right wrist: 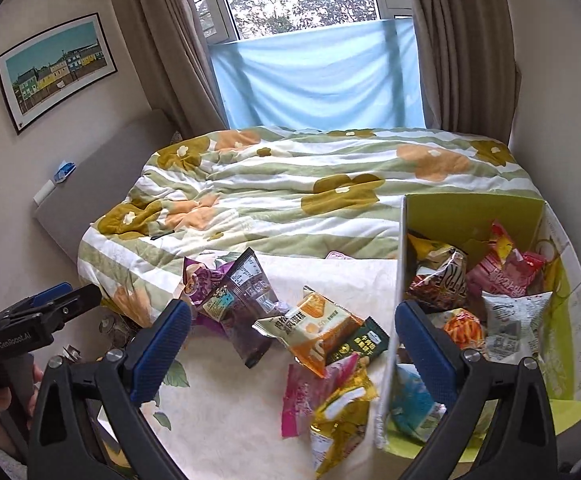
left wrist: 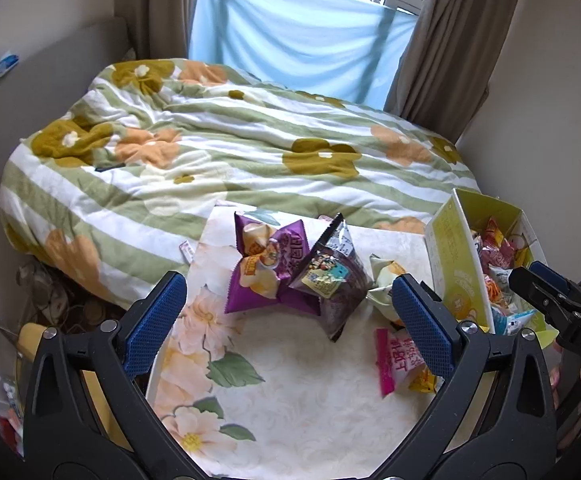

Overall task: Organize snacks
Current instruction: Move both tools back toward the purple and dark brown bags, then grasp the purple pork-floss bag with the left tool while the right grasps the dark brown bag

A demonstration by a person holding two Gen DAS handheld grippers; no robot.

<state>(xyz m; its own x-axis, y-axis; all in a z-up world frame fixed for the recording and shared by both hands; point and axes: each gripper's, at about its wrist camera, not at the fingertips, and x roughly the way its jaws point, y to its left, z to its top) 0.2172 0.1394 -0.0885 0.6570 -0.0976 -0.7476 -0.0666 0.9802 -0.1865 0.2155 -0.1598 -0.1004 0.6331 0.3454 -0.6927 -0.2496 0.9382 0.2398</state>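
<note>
Floral cream tabletop (left wrist: 290,400) spreads bare and roomy right under the left gripper (left wrist: 290,320), whose blue-padded jaws are spread wide, nothing between them. Just ahead, a purple snack bag (left wrist: 258,276) leans against a dark foil snack packet (left wrist: 330,276); a pink sachet (left wrist: 390,360) lies by the right finger. Over to the right gripper (right wrist: 290,344): jaws released too, straddling the near wall of the yellow-green cardboard box (right wrist: 470,208), already full of packets. An orange-and-white pastry pack (right wrist: 310,328) sits loose beside that wall. Beyond the table edge, a striped floral quilt (right wrist: 290,200).
</note>
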